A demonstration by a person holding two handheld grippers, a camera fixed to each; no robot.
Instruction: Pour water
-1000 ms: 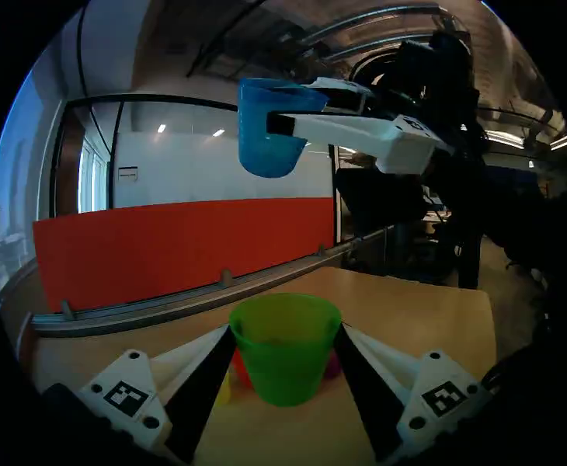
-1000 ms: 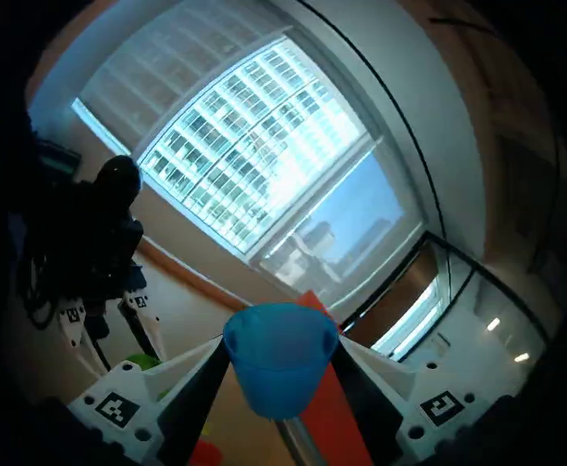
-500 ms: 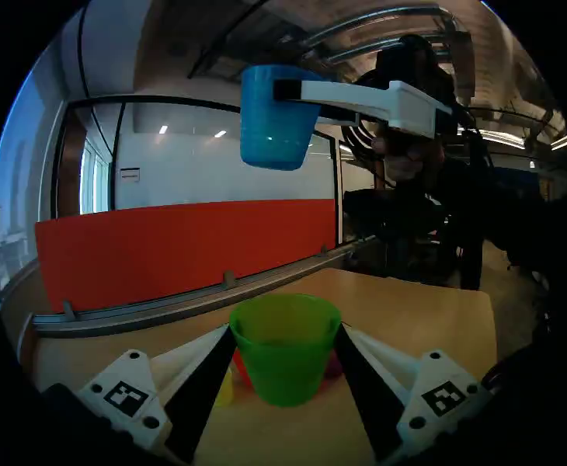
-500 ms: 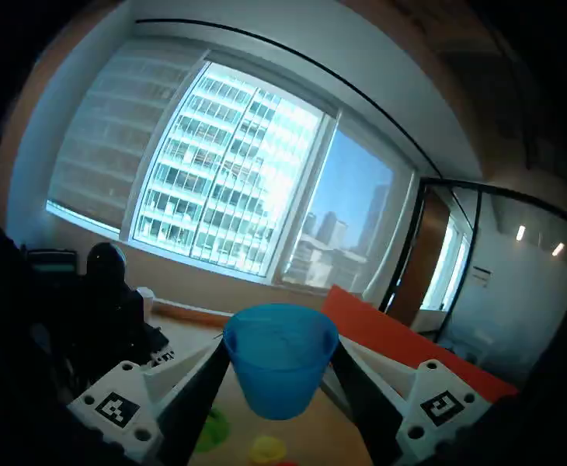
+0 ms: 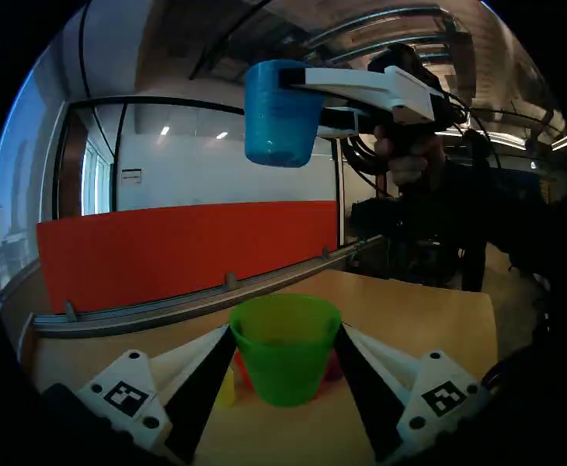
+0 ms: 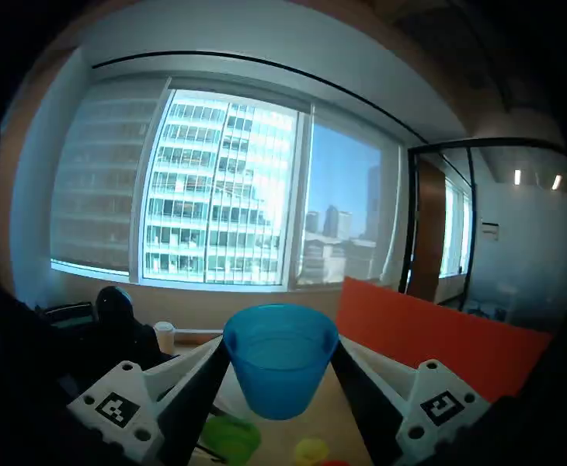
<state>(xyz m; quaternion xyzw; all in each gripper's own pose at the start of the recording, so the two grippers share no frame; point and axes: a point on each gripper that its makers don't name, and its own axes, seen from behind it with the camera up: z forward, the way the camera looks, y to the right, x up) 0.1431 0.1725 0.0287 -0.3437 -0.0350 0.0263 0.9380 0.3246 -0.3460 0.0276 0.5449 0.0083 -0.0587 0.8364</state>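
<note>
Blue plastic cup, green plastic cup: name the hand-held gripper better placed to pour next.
Right. The right hand-held gripper holds the blue plastic cup upright, well above the green plastic cup; tilting it should start the pour. The left hand-held gripper holds the green cup low over the wooden table.

green cup (image 5: 285, 365): green | blue cup (image 6: 280, 369): translucent blue | left claw (image 5: 284, 334): white body, black inner faces, black-and-white square markers | wall panel (image 5: 182, 248): orange-red | counter (image 5: 415, 311): light tan

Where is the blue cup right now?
Left gripper view: the blue cup sits upper centre, clamped in the right gripper, well above the green cup.
</note>
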